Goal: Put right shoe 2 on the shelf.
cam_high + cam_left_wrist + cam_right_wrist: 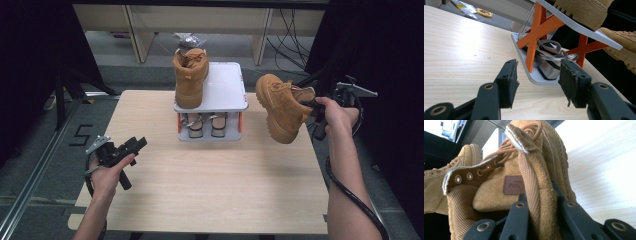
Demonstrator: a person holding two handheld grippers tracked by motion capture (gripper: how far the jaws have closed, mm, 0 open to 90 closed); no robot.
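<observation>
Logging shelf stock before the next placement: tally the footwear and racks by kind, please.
Tan boots: 2, one on the rack's top shelf, one held by the right gripper
Sandals, bottom shelf: 2
Shoe racks: 1
Total: 5

Held boot: tan suede-like nap, matt, with a mesh cloth lining, woven laces, metal eyelets and a smooth brown patch on the tongue. Second boot: same matt suede, ribbed rubbery sole. Rack: smooth grey plastic shelves, glossy orange plastic braces. Table: pale wood-grain top with slight sheen. Left gripper: matt black plastic, rough-textured pads.
</observation>
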